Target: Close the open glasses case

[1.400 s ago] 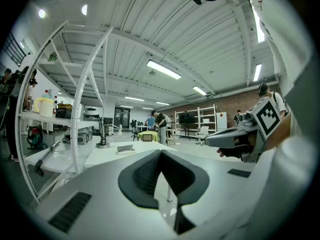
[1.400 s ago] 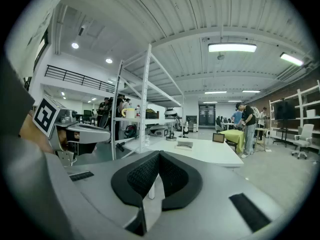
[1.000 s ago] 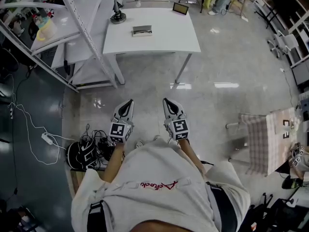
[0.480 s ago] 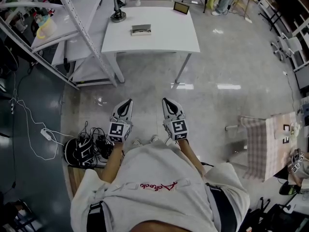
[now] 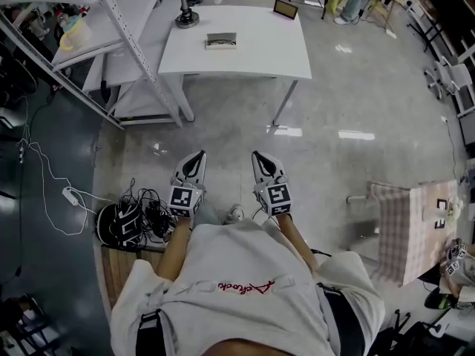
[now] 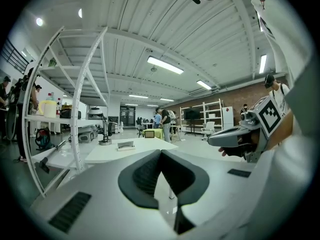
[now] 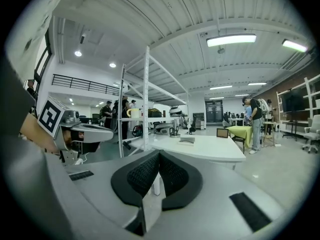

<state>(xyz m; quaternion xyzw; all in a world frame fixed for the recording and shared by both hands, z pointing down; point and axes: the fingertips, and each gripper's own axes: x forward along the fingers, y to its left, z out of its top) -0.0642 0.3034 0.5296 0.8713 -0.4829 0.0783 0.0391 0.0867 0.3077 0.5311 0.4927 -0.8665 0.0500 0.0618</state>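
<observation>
The glasses case point(image 5: 220, 41) is a small grey-brown box on the white table point(image 5: 252, 61), far ahead of me across the floor. It is too small to tell how its lid stands. It also shows in the left gripper view, case point(image 6: 125, 145), and in the right gripper view, case point(image 7: 187, 140). My left gripper point(image 5: 194, 156) and right gripper point(image 5: 257, 156) are held side by side in front of my body, well short of the table. Both are shut with nothing between the pads, left gripper point(image 6: 160, 154) and right gripper point(image 7: 159, 154).
A metal shelving rack point(image 5: 133, 50) stands left of the table. On the table are a black stand point(image 5: 187, 17) and a small frame point(image 5: 285, 9). A bag with tangled cables point(image 5: 130, 225) lies on the floor at my left. A checked-cloth table point(image 5: 412, 221) is at the right.
The view has shifted a little as the person steps, with the floor bag sliding slightly. Both grippers keep their place side by side and stay shut.
</observation>
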